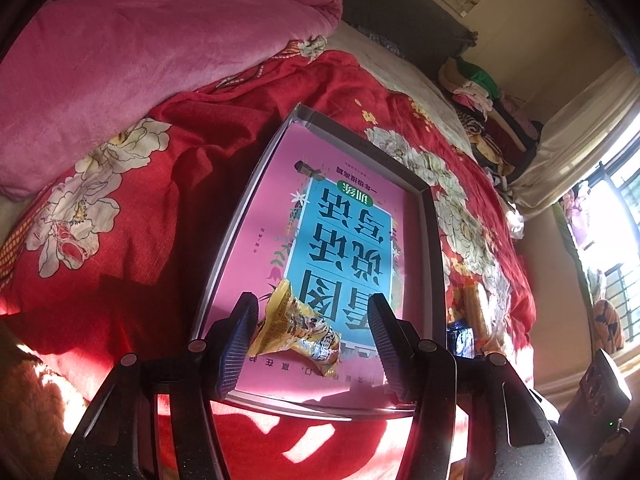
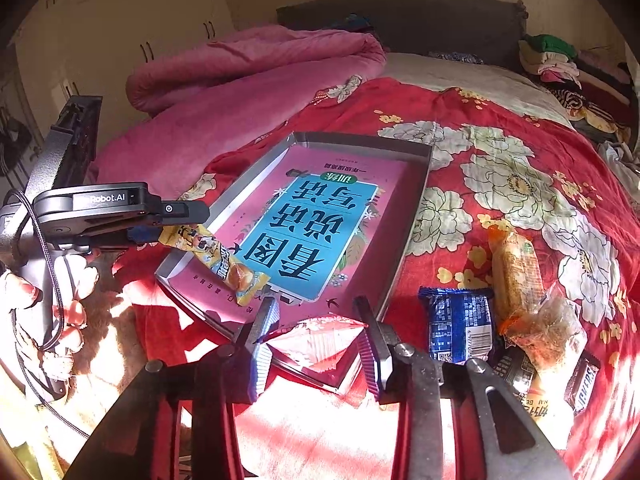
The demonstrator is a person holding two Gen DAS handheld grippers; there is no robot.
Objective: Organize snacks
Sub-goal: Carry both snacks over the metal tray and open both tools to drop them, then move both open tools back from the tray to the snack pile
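Note:
A shallow grey tray lies on the red flowered bedspread with a pink and blue book flat inside it. A yellow snack packet rests on the book at the tray's near left corner. My left gripper stands open around it; only the left pad is near its edge. A red and white snack packet lies on the tray's near corner between the spread fingers of my right gripper, which is open.
Right of the tray lie loose snacks: a blue packet, an orange one, a clear bag and a dark bar. A pink blanket is heaped behind, with folded clothes far right. A person's hand holds the left gripper.

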